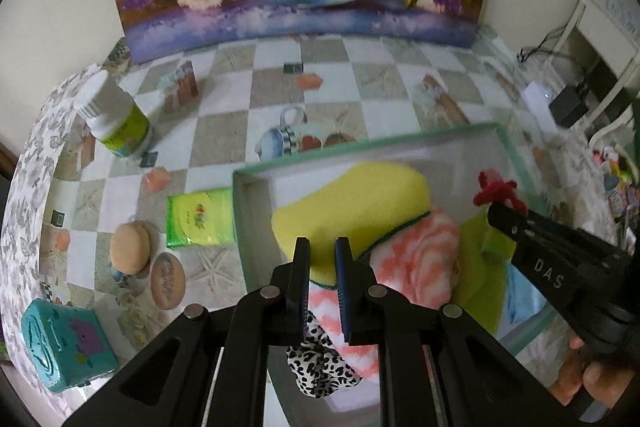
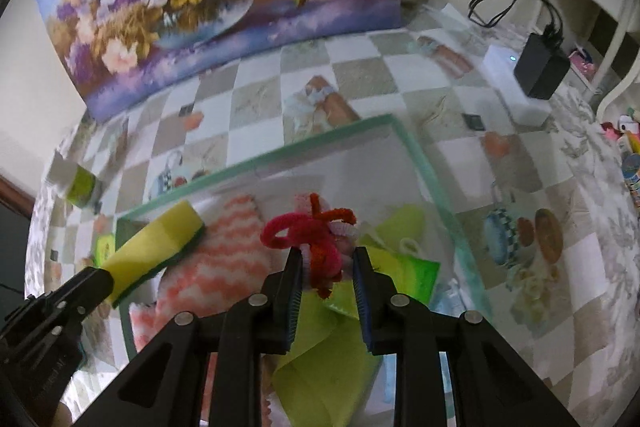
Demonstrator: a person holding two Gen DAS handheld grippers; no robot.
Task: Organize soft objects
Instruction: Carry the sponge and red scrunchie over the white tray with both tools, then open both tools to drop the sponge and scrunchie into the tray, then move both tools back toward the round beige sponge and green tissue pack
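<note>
Right wrist view: your right gripper (image 2: 326, 267) pinches the red pipe-cleaner bundle (image 2: 312, 235) and your left gripper (image 1: 322, 259) clamps the yellow sponge (image 1: 356, 203), both poised over the green-rimmed box (image 2: 256, 159), presumably for dropping in.

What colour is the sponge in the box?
Yellow, with a thin green edge; the sponge shows best in the left wrist view.

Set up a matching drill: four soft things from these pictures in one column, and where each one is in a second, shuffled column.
Things
1. yellow sponge
2. red pipe cleaners
3. green packet
4. coral-and-white cloth

Places
A. lying in the box
B. on the tablecloth, beside the box
C. gripped in the right claw
D. gripped in the left claw

Pairs: 1-D, 2-C, 3-B, 4-A
</note>
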